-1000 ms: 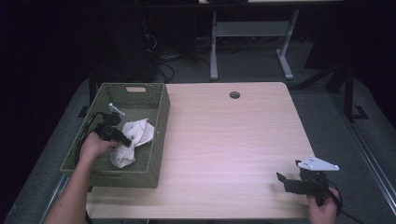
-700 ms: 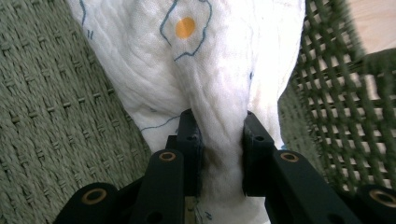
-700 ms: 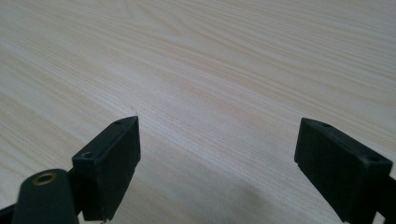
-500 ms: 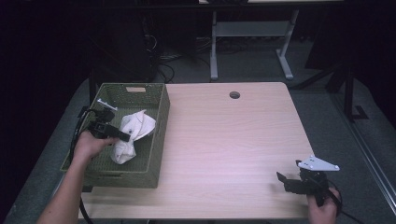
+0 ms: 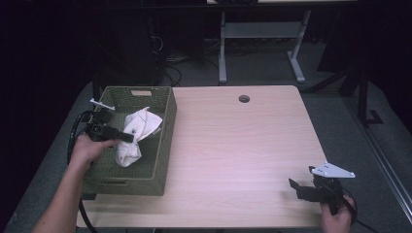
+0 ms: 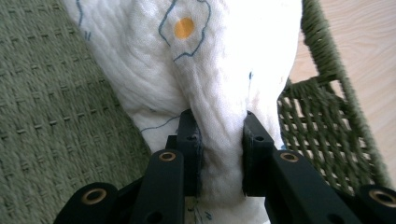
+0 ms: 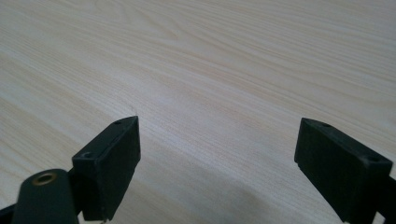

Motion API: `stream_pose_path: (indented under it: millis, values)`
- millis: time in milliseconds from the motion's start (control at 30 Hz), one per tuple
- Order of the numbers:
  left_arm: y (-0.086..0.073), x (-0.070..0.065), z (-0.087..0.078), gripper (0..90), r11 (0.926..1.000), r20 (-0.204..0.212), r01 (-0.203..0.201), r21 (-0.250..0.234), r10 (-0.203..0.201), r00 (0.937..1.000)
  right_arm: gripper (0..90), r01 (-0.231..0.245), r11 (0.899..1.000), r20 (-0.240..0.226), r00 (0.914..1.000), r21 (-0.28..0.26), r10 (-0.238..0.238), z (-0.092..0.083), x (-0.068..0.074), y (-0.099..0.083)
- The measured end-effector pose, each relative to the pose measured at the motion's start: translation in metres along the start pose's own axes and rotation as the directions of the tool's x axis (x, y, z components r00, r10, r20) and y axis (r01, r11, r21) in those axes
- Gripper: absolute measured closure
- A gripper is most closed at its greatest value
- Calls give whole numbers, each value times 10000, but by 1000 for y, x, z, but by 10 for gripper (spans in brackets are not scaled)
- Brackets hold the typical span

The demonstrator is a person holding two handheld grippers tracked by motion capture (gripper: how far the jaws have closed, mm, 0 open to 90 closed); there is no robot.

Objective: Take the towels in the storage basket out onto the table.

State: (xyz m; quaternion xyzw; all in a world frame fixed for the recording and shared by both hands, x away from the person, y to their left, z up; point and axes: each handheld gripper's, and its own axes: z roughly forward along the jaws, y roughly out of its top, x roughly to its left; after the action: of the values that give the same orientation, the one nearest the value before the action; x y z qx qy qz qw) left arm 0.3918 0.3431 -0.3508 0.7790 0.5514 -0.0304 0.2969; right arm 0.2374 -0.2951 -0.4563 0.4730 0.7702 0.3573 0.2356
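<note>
Lifting now: left gripper (image 5: 127, 138) pinching the white cloth (image 5: 138, 130), which has risen off the basket (image 5: 163, 145) floor; extraction underway.

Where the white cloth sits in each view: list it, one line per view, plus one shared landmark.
High view: white cloth at left, inside the green basket, pinched by the left gripper.
Left gripper view: centre, bunched between the jaws.
Right gripper view: bare table between open jaws.
Shared landmark: the basket's woven wall.
</note>
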Motion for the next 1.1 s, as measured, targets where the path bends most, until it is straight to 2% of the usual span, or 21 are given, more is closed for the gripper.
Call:
stream_pose_path:
  millis: [333, 733, 833, 1100]
  values:
    - [1, 0, -17, 733, 9981, 527, 128, -604, -96, 9986, 140, -56, 10000, 17, 10000, 11, 56, 1, 1, 1]
    - [7, -15, -39, 733, 9926, 1029, -97, -1213, 223, 9944, 140, -25, 10000, -16, 10000, -47, 24, 1, 2, 1]
    - [9, -18, -43, 733, 9902, 1337, -25, -1397, 213, 9908, 140, -48, 10000, -5, 10000, -59, 48, -1, 1, 2]
    - [19, -30, -51, 733, 9870, 1484, -149, -1601, 390, 9882, 140, -115, 9998, 16, 9999, -186, 116, -4, 0, 2]
